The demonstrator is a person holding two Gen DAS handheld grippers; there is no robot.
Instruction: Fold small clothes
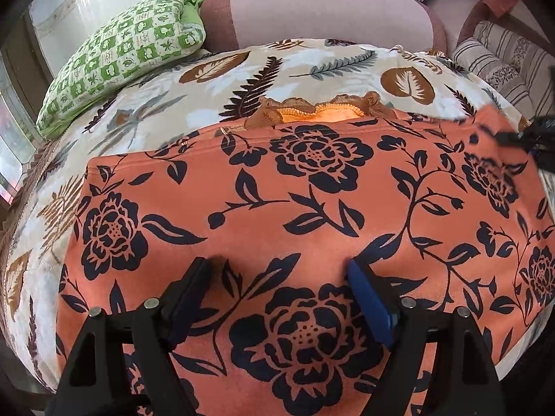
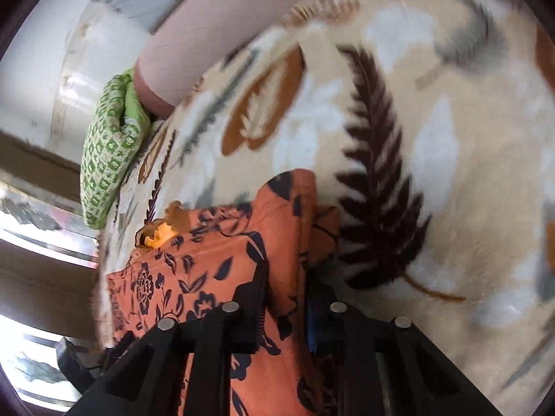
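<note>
An orange garment [image 1: 312, 208] with dark flower print lies spread on a leaf-patterned blanket [image 1: 215, 79]. Its ruffled neckline [image 1: 312, 107] shows at the far edge. My left gripper [image 1: 279, 265] is open just above the garment's near part, with flat cloth under its spread fingers. My right gripper [image 2: 286, 277] is shut on a raised fold of the garment [image 2: 215, 253] at its right edge. In the left wrist view the right gripper [image 1: 517, 135] appears blurred at that lifted corner. The right wrist view is motion-blurred.
A green checked pillow [image 1: 118, 55] lies at the far left of the blanket, also in the right wrist view [image 2: 111, 159]. A pink bolster [image 1: 312, 14] runs along the back. Striped cushions [image 1: 503, 62] sit at the far right. Bare blanket [image 2: 433, 138] lies right of the garment.
</note>
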